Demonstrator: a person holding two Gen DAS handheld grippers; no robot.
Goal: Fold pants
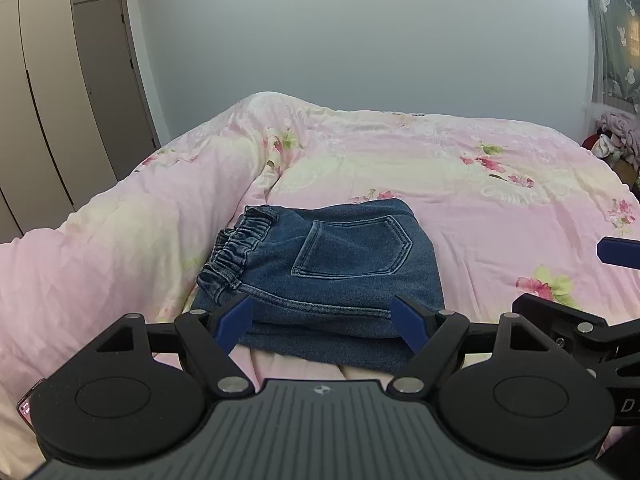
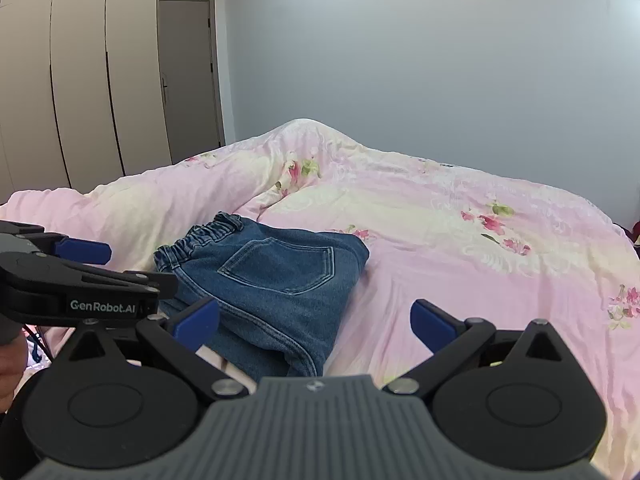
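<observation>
Neatly stacked, a pair of blue denim pants (image 1: 332, 272) lies folded into a compact rectangle on a pink floral quilt (image 1: 500, 184) covering a bed, the elastic waistband (image 1: 236, 248) bunched along the packet's left edge and a back pocket (image 1: 352, 248) facing up. From the left wrist camera, the left gripper (image 1: 325, 316) hangs just short of the bundle's near edge with its blue-tipped fingers (image 1: 234, 322) spread wide, holding nothing. The right gripper (image 2: 316, 320) (seen through its own camera) is likewise splayed apart and empty, poised near the packet's near right corner, with bare quilt between most of its span. Each tool's black linkage intrudes at the edge of the other's view. Behind the bed stand a pale blue-grey wall (image 2: 420, 60), beige wardrobe doors (image 2: 80, 72) and a closed brown door (image 2: 188, 72); a curtained window (image 1: 612, 40) and a heap of clothes (image 1: 616, 136) appear at far right in the left camera's view.
</observation>
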